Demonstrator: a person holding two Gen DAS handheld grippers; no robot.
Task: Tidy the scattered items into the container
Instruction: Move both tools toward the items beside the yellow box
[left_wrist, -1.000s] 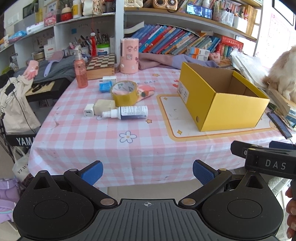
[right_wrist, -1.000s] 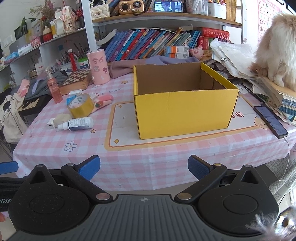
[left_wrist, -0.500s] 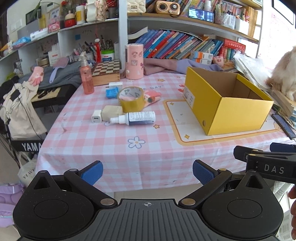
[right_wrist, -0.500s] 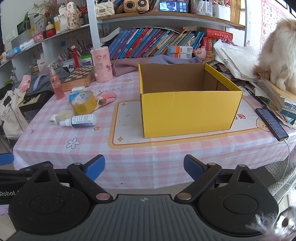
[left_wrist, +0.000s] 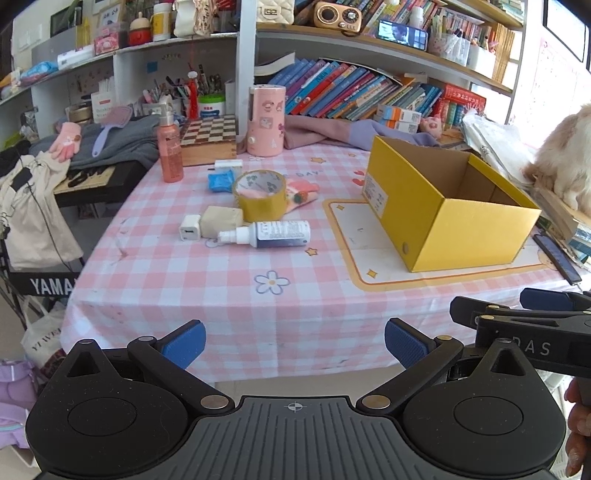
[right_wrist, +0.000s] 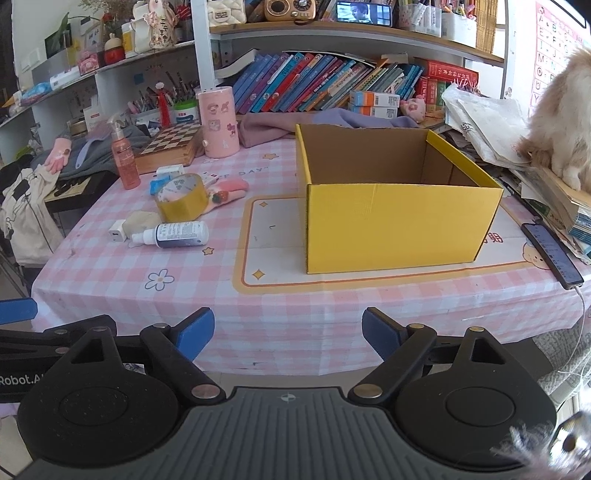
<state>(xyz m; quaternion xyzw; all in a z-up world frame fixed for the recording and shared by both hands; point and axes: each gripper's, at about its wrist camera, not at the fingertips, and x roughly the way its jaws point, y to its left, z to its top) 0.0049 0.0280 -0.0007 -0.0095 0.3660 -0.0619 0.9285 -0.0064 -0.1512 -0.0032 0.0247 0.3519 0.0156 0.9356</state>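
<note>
pink checked tablecloth (right_wrist: 280, 306); yellow box (right_wrist: 399, 225) empty; left gripper (left_wrist: 293, 343) agape; right gripper (right_wrist: 288, 334) narrowing, nothing between.

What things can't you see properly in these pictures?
- Floor of the yellow box: hidden by its front wall, right wrist view.
- Pink glove: partly behind the tape roll, left wrist view.
- Fluffy animal: cut off by the right edge.
- Spray bottle label: too small to read.

Bright daylight from the right, blown-out glare at the white window area (left_wrist: 554, 85), soft shadows, sharp centre, fisheye bending of the white bookshelf boards (right_wrist: 332, 31) near the edges
</note>
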